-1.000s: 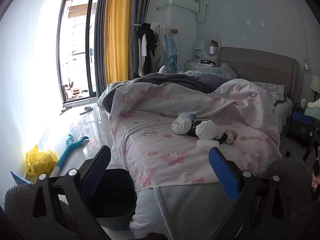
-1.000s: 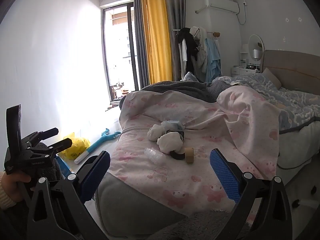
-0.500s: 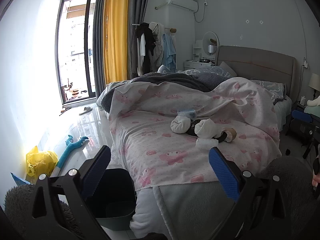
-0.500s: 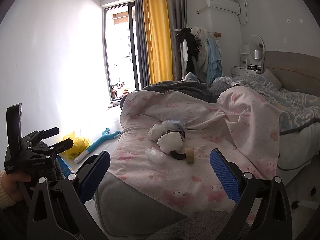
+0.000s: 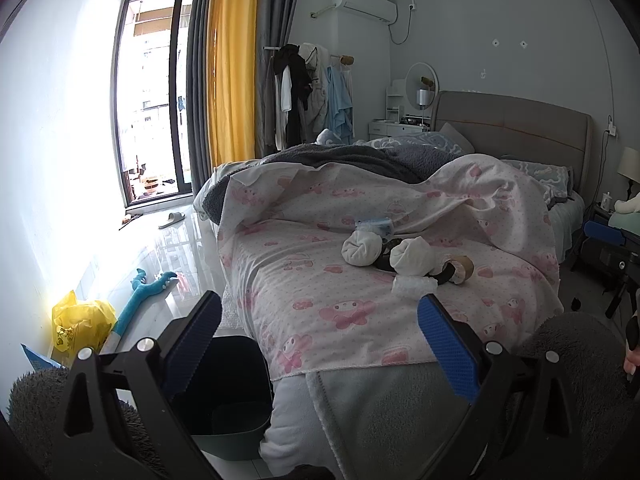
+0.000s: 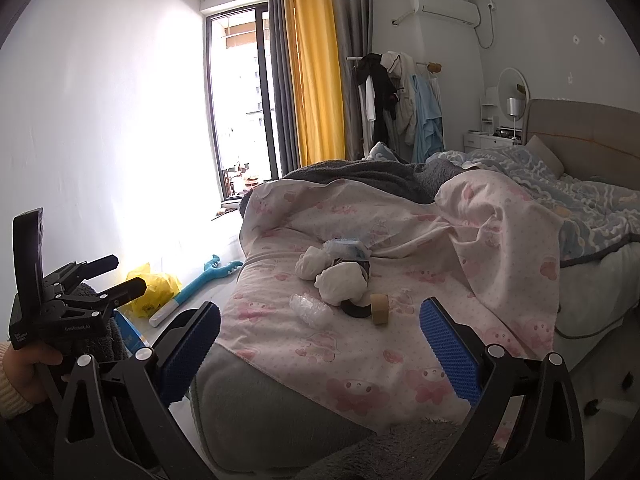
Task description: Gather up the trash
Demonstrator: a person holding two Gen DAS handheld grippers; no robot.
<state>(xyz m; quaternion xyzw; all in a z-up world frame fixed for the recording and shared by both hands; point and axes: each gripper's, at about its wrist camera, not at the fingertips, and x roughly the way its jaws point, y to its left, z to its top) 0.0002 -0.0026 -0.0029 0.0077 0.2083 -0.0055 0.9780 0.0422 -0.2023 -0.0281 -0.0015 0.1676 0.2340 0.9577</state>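
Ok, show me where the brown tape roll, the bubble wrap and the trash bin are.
Brown tape roll (image 6: 379,309): right wrist view, on its outer band.
Bubble wrap (image 6: 308,309): right wrist view, on the middle of the crumpled piece.
Trash bin (image 5: 240,432): left wrist view, on its front wall beside the bed.

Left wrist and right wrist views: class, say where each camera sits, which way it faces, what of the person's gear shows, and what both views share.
Left wrist view: on the left tongs, open, facing the bed's foot, the dark bin below.
Right wrist view: on the right tongs, open, facing the bed from further right; the left tongs and left hand show.
Shared: white wads, tape roll, yellow bag.
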